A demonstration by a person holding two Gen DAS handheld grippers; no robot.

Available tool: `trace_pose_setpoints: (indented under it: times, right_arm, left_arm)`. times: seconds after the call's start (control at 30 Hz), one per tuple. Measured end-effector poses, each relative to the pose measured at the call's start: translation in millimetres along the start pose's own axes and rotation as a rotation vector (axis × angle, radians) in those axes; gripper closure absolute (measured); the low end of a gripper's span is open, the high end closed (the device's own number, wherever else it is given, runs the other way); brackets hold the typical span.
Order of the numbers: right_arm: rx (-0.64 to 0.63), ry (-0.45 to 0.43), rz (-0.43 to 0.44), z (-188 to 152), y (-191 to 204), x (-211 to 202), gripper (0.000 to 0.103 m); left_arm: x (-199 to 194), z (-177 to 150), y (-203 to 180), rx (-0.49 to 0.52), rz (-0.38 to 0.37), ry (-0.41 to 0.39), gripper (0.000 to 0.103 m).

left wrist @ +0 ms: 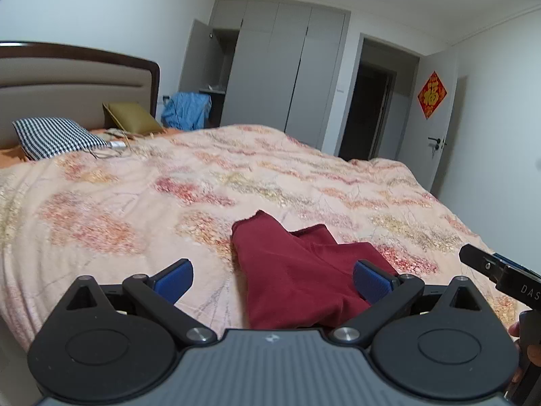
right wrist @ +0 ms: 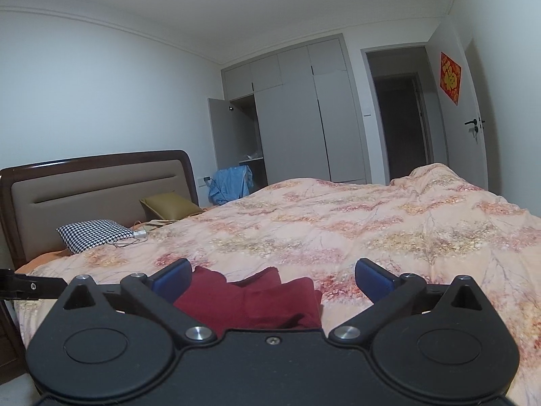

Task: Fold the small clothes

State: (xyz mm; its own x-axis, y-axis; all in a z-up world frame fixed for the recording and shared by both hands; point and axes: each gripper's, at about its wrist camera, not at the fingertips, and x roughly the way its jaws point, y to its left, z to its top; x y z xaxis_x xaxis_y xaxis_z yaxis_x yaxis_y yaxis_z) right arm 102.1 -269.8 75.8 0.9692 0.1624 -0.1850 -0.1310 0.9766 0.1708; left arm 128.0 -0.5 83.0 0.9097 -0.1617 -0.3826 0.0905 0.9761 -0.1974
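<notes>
Bedroom setting: I worked over a bed covered by a pink floral quilt, with a headboard and two pillows at the far left and grey wardrobes against the far wall.

Task item: one dark red garment lay flat on the near part of the quilt, partly folded, with layers overlapping and two flaps pointing toward the far side.

Left gripper: jaws spread wide, nothing between the blue pads; it hung above the cloth without touching it. Right gripper: likewise spread wide and empty, clear of the garment. In the left view I noted the right tool's black tip at the right edge, beside the cloth.

Assessment: I judged one fold laid down and released, with both tools free. The next move would call for lowering onto an outer edge or the far flaps, pinching only the intended layers, and carrying them across evenly so the stack did not skew.
</notes>
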Motion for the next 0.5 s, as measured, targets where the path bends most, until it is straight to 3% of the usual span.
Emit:
trace_pose_setpoints:
  times: [0.2, 0.5]
  right_arm:
    - [0.008, 0.006, -0.025, -14, 15, -30, 0.001]
    - [0.028, 0.063, -0.104, -38, 34, -61, 0.001]
  left_arm:
    - [-28, -21, 0, -0.004, 0.027, -0.038, 0.000]
    - [-58, -61, 6, -0.032, 0.056, 0.004, 0.000]
